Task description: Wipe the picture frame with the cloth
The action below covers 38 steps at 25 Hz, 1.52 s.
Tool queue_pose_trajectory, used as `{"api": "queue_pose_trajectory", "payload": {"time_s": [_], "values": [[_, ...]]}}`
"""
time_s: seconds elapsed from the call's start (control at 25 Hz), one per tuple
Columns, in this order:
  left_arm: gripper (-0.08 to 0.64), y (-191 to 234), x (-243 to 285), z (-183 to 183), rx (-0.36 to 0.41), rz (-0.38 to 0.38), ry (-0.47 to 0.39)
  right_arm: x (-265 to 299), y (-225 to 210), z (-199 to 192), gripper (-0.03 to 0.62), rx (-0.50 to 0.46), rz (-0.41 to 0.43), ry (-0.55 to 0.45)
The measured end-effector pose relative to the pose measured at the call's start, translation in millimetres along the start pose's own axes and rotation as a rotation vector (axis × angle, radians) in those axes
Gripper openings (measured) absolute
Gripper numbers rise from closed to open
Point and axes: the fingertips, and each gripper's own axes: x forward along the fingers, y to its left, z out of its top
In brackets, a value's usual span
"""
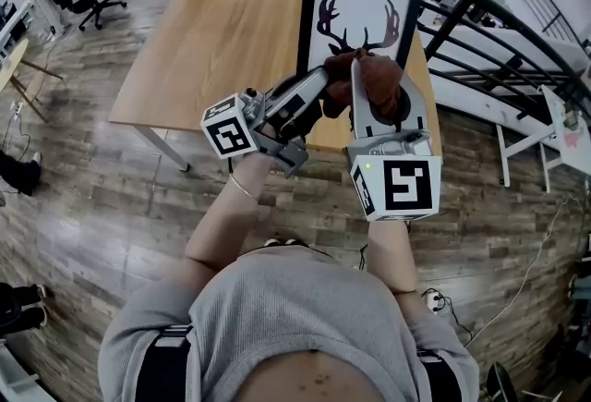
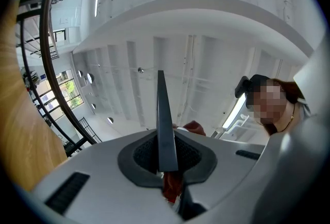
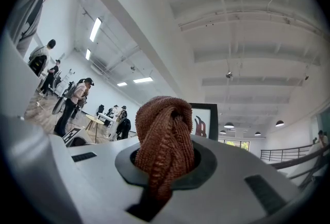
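My left claw [image 2: 166,162] pinches the black-framed antler picture [image 1: 355,14] at the wooden table [image 1: 212,49]'s right edge; my right claw [image 3: 165,165] clamps rust-brown knitted cloth [image 3: 164,127].

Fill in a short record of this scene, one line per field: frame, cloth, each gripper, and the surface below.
frame: deer-antler print, black border, upright above the table
cloth: brown, bunched, at the frame's lower edge; contact unclear
left gripper: jaws shut on the frame's thin edge
right gripper: jaws shut on the cloth
table: wooden, next to a black railing
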Motion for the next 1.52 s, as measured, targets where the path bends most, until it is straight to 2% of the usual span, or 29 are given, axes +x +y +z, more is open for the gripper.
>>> {"api": "queue_pose_trajectory", "payload": {"time_s": [0.12, 0.6, 1.16, 1.32, 1.52], "values": [[0.032, -1.0, 1.0, 2.6, -0.013, -0.004, -0.024, -6.7, -0.5, -6.1, 0.046, 0.004, 0.015, 0.011], [0.031, 5.9, -0.1, 2.4, 0.012, 0.025, -0.025, -16.9, 14.9, -38.1, 0.046, 0.042, 0.053, 0.076], [0.031, 9.3, -2.5, 3.3, 0.024, 0.04, -0.043, -31.7, 27.2, -56.6, 0.046, 0.045, 0.099, 0.122], [0.032, 11.9, -0.4, 1.0, 0.042, 0.055, -0.024, -34.9, 22.8, -44.8, 0.046, 0.063, 0.099, 0.094], [0.031, 10.5, -7.2, -3.0, 0.05, 0.051, 0.011, -35.9, -3.9, 2.1, 0.046, 0.064, 0.047, -0.017]]}}
